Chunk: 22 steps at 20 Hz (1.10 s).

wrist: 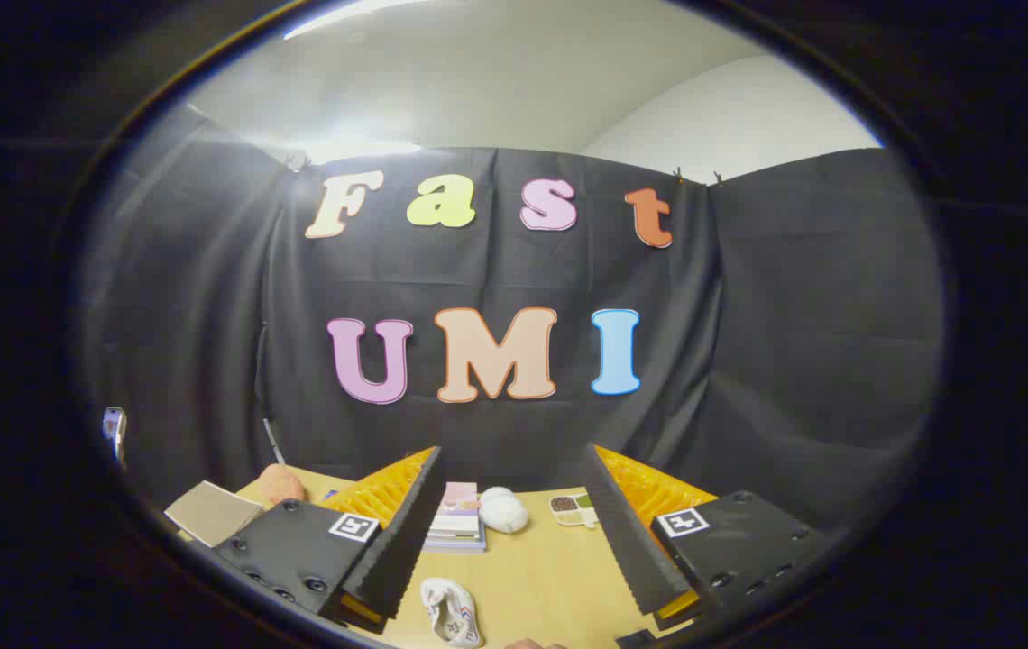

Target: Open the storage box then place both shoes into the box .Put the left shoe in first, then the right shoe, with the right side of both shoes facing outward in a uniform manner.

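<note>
My gripper (514, 478) is held high above the wooden table (550, 577), tilted toward the booth wall, with its fingers (406, 532) wide apart and nothing between them. A white shoe (451, 613) lies on the table below, just inside the left finger. The storage box cannot be made out from here.
At the far side of the table sit a stack of books (458, 518), a white round plush (503, 510) and a small sectioned tray (573, 510). A pinkish round object (280, 484) and a grey flat board (212, 512) lie at the far left.
</note>
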Tool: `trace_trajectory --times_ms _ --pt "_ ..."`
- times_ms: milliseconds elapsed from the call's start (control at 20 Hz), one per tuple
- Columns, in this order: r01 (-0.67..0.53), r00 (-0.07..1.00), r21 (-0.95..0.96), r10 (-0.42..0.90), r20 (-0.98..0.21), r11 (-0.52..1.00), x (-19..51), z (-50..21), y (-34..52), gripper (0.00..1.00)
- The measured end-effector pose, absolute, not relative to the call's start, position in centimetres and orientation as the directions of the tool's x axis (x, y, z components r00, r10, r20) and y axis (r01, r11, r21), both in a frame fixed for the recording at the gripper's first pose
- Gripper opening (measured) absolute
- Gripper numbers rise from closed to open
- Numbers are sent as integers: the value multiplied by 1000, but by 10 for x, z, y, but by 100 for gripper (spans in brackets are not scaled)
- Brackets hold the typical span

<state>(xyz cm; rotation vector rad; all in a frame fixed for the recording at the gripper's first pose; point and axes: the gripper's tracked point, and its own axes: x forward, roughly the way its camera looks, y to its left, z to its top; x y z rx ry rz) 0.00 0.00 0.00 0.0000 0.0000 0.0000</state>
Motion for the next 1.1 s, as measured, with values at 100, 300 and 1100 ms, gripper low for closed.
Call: trace_trajectory --times_ms 100,300,1100 --pt "-7 1000 6 7 -5 1000 0 -2 4 96" --pt "-5 1000 7 5 -9 1000 -2 -5 1 96" --pt "10 1000 47 -10 5 999 -19 -7 -21 96"
